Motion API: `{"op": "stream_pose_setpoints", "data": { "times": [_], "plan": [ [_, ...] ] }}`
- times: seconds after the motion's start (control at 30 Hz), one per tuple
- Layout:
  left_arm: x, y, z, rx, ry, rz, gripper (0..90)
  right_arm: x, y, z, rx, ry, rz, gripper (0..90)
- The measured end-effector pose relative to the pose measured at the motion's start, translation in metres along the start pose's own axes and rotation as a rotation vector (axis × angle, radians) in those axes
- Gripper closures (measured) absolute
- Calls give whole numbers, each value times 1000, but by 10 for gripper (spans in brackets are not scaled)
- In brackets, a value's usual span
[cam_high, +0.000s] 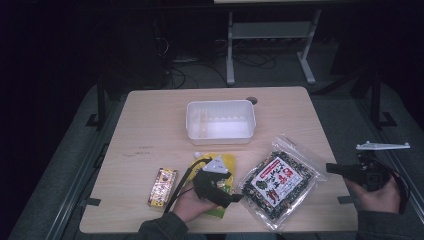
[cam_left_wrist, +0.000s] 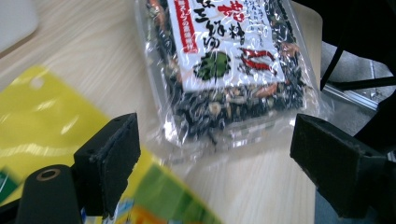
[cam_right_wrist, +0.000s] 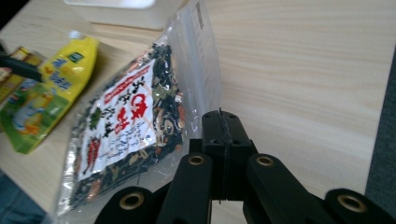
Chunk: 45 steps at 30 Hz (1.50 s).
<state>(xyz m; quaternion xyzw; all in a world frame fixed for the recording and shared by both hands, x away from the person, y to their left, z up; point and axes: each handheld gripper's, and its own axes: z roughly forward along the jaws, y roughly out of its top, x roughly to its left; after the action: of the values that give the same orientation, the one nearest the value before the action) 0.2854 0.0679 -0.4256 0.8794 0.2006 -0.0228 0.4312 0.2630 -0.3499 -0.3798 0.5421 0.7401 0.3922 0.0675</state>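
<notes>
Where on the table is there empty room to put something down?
The table is bare along its far left, beside the white tub, and on the left edge past the small snack bar. The far right corner behind the seaweed bag is free too. The near middle is crowded: yellow pouch, bag, and the left tool.

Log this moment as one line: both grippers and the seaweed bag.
left gripper: open, above yellow pouch, facing seaweed bag | right gripper: shut on seaweed bag edge | white bin: empty | table

tub (cam_high: 220, 121): 1 | clear dark-filled bag (cam_high: 279, 181): 1 | yellow pouch (cam_high: 227, 162): 1 | snack bar (cam_high: 162, 187): 1
</notes>
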Motion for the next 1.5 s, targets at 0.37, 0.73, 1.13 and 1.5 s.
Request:
{"op": "stream_pose_setpoints", "data": {
  "times": [0.37, 0.73, 1.13, 1.5],
  "plan": [
    [20, 21, 31, 39, -47, -32, 193, 25, 15, -25, -60, 48, -83, 897],
    [39, 27, 49, 65, -160, -86, 240, 53, 33, -42, -106, 113, -176, 897],
    [49, 24, 42, 61, -244, -100, 537, 43, 37, -38, -117, 199, -162, 897],
    [41, 23, 38, 52, -253, -18, 701, 22, 36, -30, -131, 248, -125, 893]
  ]
}}
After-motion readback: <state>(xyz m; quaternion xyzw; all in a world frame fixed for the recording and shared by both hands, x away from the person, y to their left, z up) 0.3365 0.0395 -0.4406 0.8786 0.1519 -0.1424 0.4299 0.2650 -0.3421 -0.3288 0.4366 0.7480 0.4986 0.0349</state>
